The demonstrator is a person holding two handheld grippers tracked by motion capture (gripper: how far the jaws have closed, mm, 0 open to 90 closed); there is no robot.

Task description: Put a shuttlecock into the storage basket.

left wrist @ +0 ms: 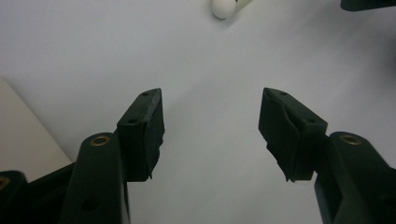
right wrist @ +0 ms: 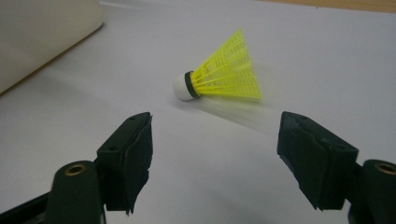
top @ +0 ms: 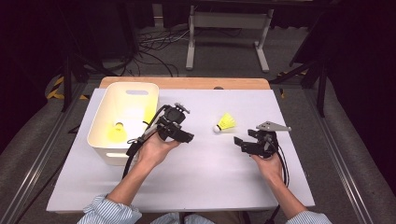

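One yellow shuttlecock (top: 117,133) already inside cream bin (top: 103,116) at table's left edge. Second shuttlecock (right wrist: 219,78) lies on side mid-table, not yet gripped. Right gripper (right wrist: 215,154) faces it, jaws apart, empty. Left gripper (left wrist: 210,130) jaws apart, empty, beside bin.

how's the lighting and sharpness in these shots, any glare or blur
High view: room dark, table brightly lit, glare inside the white bin. Right gripper view: shuttlecock fairly sharp, soft shadow beside it. Left gripper view: left claw crisp, cork tip at the top edge blurred.
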